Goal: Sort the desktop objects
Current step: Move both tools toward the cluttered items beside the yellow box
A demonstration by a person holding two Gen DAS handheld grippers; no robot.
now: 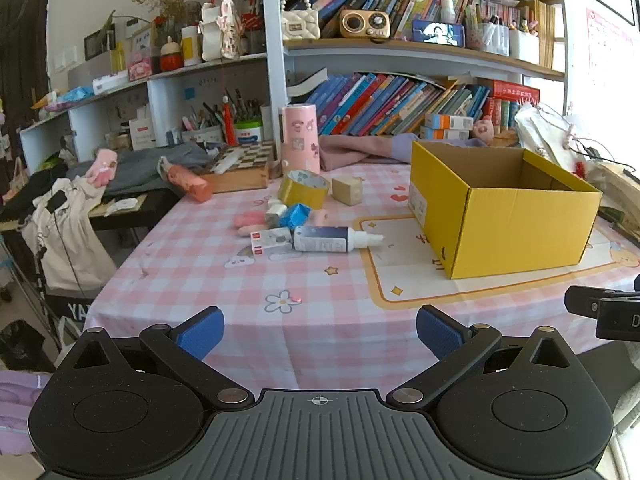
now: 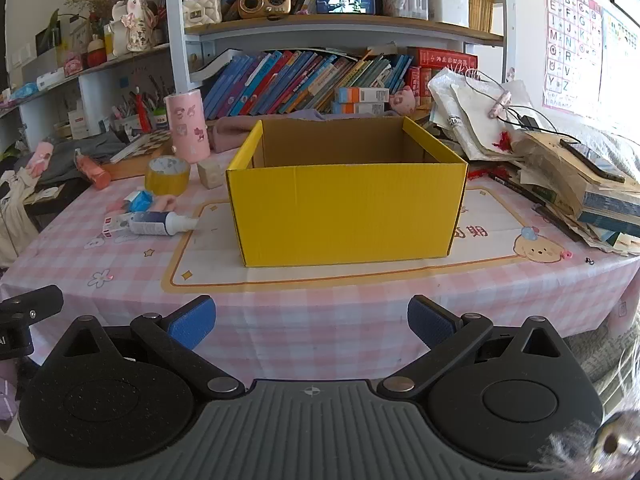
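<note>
An open yellow cardboard box stands on the pink checked tablecloth; its inside looks bare as far as I can see. Left of it lies a cluster of small items: a white and blue tube, a small white and red box, a blue crumpled piece, pink erasers, a yellow tape roll and a beige block. My left gripper hovers open near the table's front edge. My right gripper is open too, in front of the box.
A tall pink canister, a wooden chessboard box and an orange bottle stand behind the cluster. Bookshelves line the back. A stack of papers and books crowds the table's right side. A bag hangs at the left.
</note>
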